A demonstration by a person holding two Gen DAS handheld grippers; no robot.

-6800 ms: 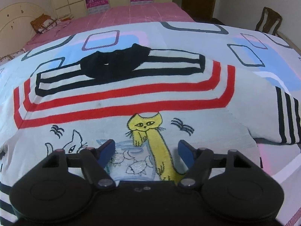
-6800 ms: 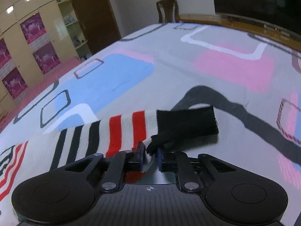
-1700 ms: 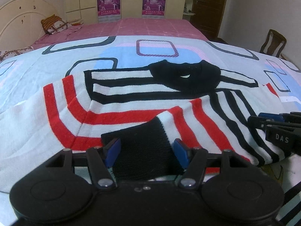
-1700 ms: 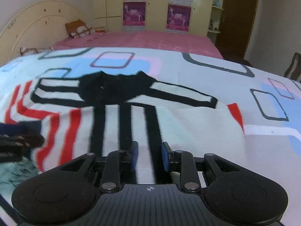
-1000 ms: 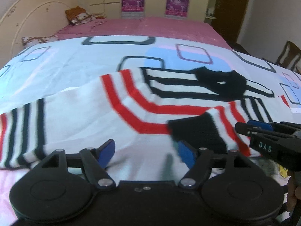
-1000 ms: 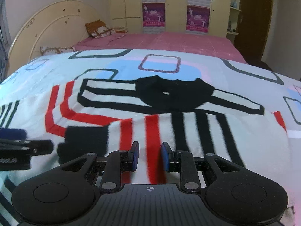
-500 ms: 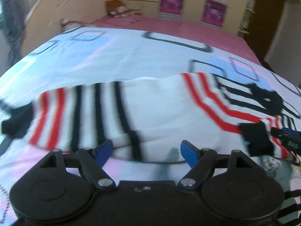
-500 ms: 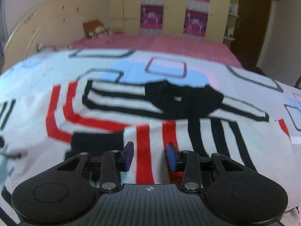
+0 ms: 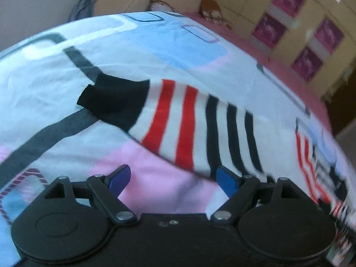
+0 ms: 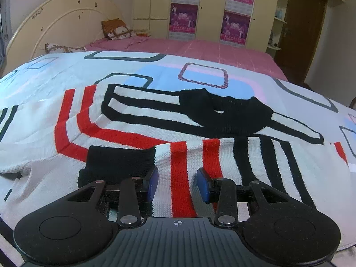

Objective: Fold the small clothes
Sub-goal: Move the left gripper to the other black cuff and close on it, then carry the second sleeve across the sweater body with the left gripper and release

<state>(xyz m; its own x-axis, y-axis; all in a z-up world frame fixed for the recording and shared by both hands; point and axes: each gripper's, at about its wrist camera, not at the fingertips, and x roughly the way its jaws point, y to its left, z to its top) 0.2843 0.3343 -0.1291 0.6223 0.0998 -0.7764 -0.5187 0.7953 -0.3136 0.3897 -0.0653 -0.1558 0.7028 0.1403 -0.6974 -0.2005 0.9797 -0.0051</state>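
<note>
One sleeve (image 10: pixel 200 155) lies folded across the sweater (image 10: pixel 89 120) mid-frame; the other (image 9: pixel 200 124) is still spread on the bed (image 9: pixel 155 44). Left tongs (image 9: pixel 173 180) opening, empty; right tongs (image 10: pixel 177 184) part-open, gripping nothing.

**What the two wrist views left unclear**

In the left wrist view the sweater's body (image 9: pixel 320 162) smeared into blur toward the right edge, its stripes unreadable and its far part cut off. The wall posters (image 9: pixel 269 29) were too blurred to read. In the right wrist view the gripper housing (image 10: pixel 178 240) hid the sweater's near hem, and the bedspread (image 10: pixel 22 84) ran out at the left edge.
</note>
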